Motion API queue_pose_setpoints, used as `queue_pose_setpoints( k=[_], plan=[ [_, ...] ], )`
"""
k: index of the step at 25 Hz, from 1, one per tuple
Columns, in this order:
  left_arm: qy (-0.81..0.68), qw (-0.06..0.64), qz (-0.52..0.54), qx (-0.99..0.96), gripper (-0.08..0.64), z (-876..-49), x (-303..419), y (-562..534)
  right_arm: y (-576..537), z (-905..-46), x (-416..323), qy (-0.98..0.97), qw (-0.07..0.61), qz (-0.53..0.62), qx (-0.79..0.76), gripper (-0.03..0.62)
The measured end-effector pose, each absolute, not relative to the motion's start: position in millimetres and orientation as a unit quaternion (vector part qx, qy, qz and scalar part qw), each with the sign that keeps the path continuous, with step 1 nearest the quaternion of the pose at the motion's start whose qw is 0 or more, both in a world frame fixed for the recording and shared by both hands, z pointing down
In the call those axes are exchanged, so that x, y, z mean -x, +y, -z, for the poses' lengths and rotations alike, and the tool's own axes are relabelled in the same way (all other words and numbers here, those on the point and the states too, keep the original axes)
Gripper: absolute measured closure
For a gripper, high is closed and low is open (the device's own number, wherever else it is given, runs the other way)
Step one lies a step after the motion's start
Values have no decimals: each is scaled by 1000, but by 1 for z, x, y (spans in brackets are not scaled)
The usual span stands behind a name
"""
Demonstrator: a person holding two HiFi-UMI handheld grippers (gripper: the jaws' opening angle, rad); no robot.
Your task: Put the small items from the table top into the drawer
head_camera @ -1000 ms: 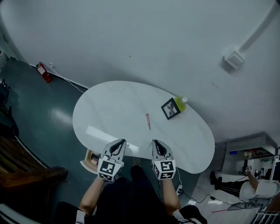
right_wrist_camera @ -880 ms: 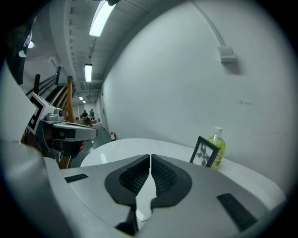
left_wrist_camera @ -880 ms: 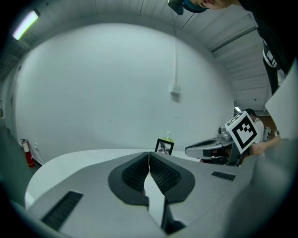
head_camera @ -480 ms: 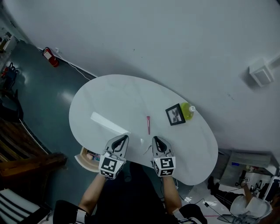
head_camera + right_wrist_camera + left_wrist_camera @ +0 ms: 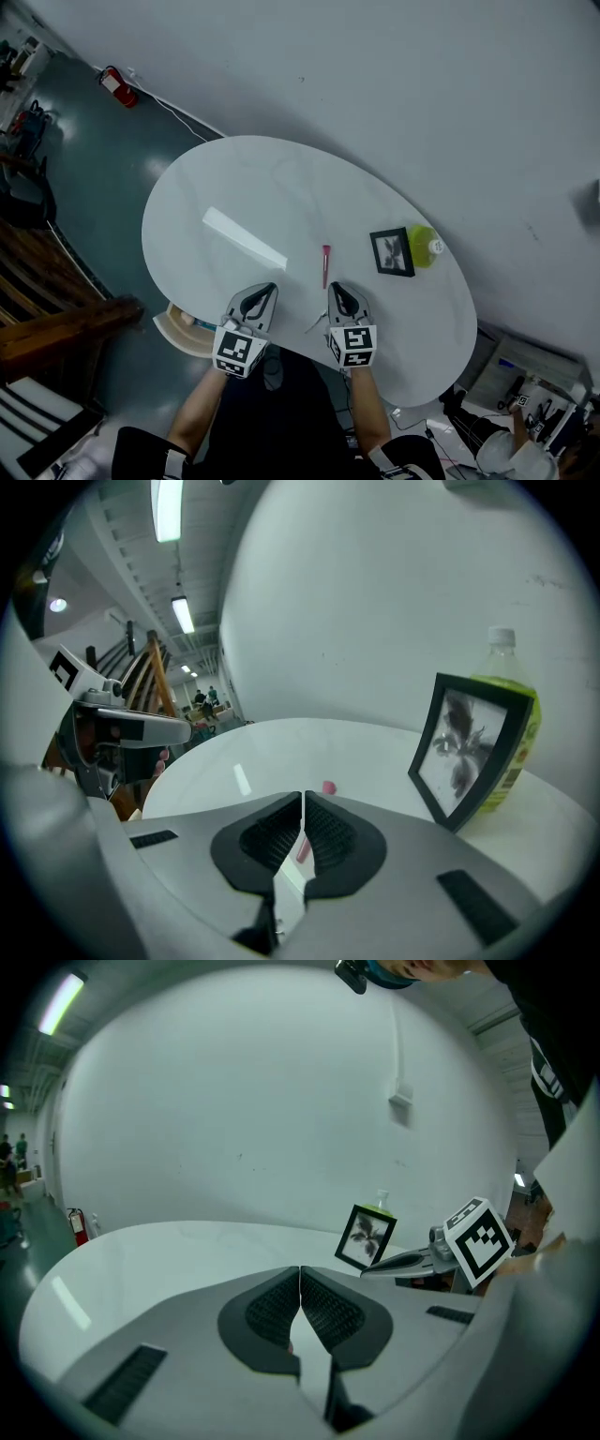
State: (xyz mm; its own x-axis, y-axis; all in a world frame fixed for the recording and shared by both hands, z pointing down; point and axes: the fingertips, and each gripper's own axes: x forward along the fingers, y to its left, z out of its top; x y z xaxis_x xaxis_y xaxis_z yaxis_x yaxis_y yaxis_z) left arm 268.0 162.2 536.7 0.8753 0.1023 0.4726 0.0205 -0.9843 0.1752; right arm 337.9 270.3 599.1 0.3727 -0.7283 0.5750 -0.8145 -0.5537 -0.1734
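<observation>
Two grippers, both pinched tight and empty, hang over the tabletop's near edge. Far left, the drawer pokes out open below that edge. Next the left gripper, jaws together, then the pink pen lying flat just beyond the right gripper, equally closed. Trouble, I'd say: come down on that slim pen without parting the jaws and it skids or rolls across the slick top. Further right, the picture frame stands just in front of the green bottle. A wide swing could topple both.
</observation>
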Motion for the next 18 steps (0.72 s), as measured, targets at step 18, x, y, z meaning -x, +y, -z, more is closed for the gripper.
queue_pose_setpoints(
  k=[18],
  plan=[
    [8,110,-292,-950,540,-594,-280,174,254,-670,-357,-464,77,-384,-795,448]
  ],
)
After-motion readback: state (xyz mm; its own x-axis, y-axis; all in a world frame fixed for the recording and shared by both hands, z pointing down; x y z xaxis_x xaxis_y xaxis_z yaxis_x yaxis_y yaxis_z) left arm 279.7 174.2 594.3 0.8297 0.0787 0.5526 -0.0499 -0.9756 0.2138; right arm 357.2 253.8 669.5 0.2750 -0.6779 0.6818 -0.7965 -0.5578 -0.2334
